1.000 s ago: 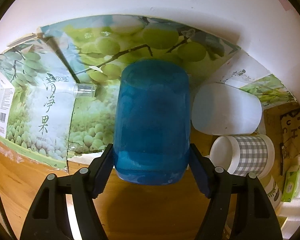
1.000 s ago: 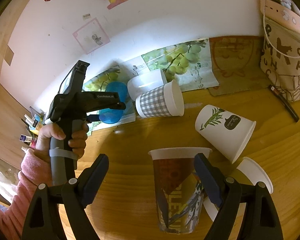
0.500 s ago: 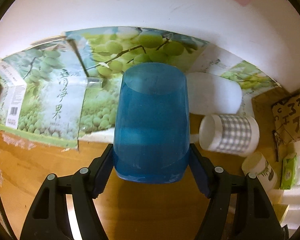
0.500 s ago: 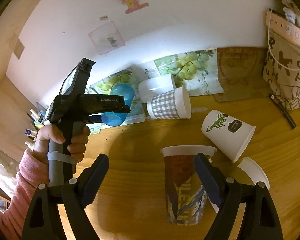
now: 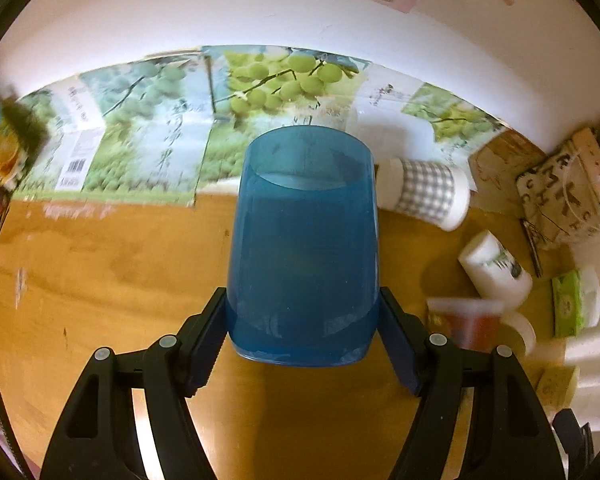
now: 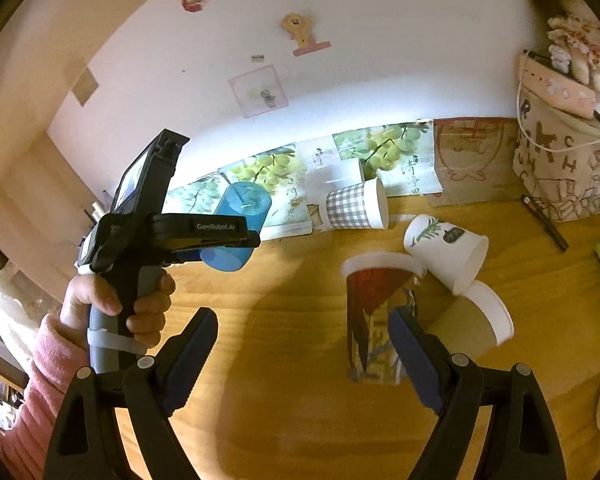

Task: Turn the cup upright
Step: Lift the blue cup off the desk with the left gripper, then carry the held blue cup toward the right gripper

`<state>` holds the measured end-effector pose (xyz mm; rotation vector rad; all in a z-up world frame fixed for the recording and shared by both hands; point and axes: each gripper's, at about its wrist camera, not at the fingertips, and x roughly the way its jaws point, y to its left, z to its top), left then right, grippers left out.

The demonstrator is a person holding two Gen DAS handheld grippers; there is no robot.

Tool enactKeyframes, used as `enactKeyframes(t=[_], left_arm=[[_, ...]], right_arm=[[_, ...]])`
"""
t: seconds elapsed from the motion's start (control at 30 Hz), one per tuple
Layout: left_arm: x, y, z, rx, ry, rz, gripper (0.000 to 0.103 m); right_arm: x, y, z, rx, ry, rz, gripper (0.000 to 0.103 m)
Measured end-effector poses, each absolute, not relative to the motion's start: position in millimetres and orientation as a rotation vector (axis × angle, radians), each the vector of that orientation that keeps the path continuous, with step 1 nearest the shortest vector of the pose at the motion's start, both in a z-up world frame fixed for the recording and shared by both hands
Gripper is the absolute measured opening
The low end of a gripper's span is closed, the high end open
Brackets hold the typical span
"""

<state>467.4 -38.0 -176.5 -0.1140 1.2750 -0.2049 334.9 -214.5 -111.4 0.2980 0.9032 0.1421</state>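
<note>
blue translucent plastic, smooth-walled: the cup [image 5: 302, 240] is pinched between the fingers [image 5: 206, 344] of the left gripper [image 5: 302, 346] and held clear of the tabletop [image 5: 100, 280]. in the right wrist view the cup [image 6: 238, 226] is tilted, one end aimed up toward the far wall, the other down toward the near side. which end is the mouth cannot be told with certainty from either view.

handling judgement: light and apparently empty; the wall looks thin but fairly stiff. likely slippery under the pads, being glossy. hard squeezing could flex or crack it, and a loose hold could let it pivot or slide out during rotation. not fragile in the manner of glass.

hold point: the fingers clamp opposite sides close to the near end. this leaves most of the body unsupported ahead of the grip. acceptable for so light an item, but a grip nearer mid-height would resist twisting better.

right gripper [image 6: 304, 360]: fingers spread wide, holding nothing, hovering above the tabletop near a printed cup [image 6: 374, 320] that stands upright.

other paper cups lie on their sides at the far right, well apart from the blue one.
</note>
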Motion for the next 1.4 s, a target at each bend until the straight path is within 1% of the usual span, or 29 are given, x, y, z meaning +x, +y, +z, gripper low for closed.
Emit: enactKeyframes(t=[0.33, 0.67, 1.0, 1.4], left_arm=[[390, -31, -148, -0.075, 1.221, -0.206, 0.074], [316, -23, -138, -0.036, 1.179, -0.201, 0.074], [262, -21, -153, -0.019, 1.221, -0.163, 0.074], [237, -31, -181, -0.018, 1.287, -0.150, 0.075]], right_arm=[[269, -198, -88, 0.272, 0.872, 0.164, 0.088], [207, -182, -80, 0.259, 0.862, 0.211, 0.088], [168, -175, -86, 0.251, 0.885, 0.252, 0.088], [162, -184, -109, 0.279, 0.974, 0.280, 0.088]])
